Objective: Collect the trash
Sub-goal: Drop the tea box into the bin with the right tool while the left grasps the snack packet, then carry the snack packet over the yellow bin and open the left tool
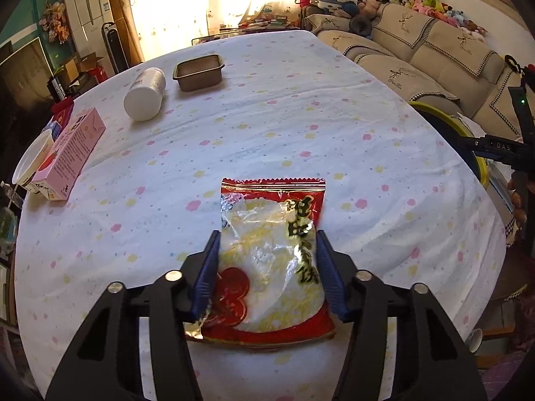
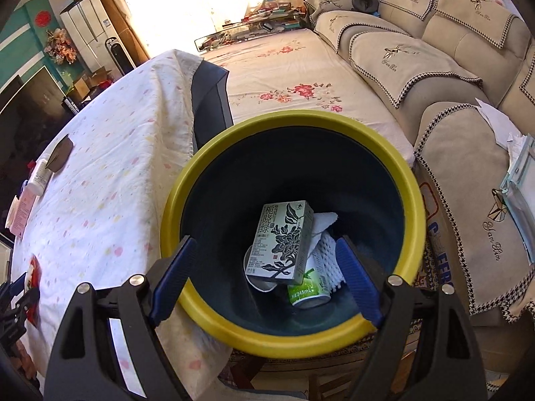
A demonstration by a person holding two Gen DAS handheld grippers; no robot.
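The left gripper (image 1: 267, 267) is being closed on a snack packet (image 1: 271, 260) lying on the tabletop (image 1: 301, 117), blue pads touching its sides, so pickup is judged under way. A lift and carry toward the bin (image 2: 291, 123) is called for next. The right gripper (image 2: 264, 277) is being held wide and empty, angled down over the bin.

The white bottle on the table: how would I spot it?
Start at the table with the dotted cloth and look to its far left part. The white bottle lies on its side there, beside a brown tray. It is the only round, plain white thing; the pink carton nearby is boxy.
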